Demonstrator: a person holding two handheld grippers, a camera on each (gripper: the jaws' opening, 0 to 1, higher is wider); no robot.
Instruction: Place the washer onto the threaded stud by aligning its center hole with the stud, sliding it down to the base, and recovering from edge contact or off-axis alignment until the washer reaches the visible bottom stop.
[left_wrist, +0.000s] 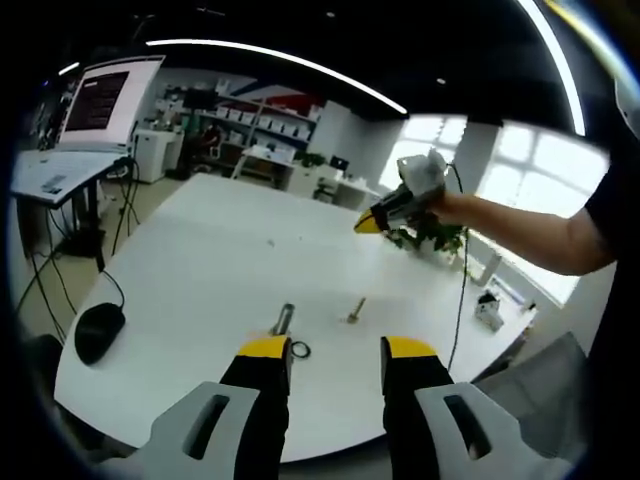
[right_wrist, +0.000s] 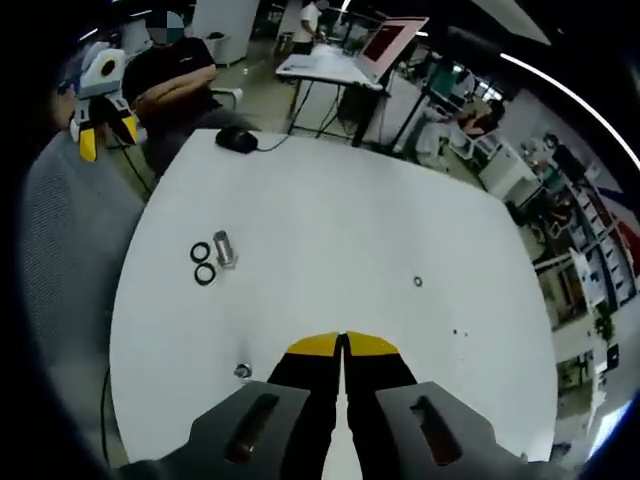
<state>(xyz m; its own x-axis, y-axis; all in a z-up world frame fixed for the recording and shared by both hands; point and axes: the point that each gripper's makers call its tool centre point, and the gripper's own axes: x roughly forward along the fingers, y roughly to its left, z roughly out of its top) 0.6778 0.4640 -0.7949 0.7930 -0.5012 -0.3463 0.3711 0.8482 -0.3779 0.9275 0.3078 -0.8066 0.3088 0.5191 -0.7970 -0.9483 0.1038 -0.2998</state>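
Nothing is picked up yet. Left gripper (left_wrist: 335, 358) hovers with jaws apart and empty; right gripper (right_wrist: 343, 346) has jaws pressed together, holding nothing. Two washers (right_wrist: 203, 262) lie flat just beside the lying metal sleeve (right_wrist: 224, 248); threaded stud (right_wrist: 242, 371) stands apart from it, nearer the right gripper. Pinch one washer by its rim, keep it level, then centre the hole over the stud.
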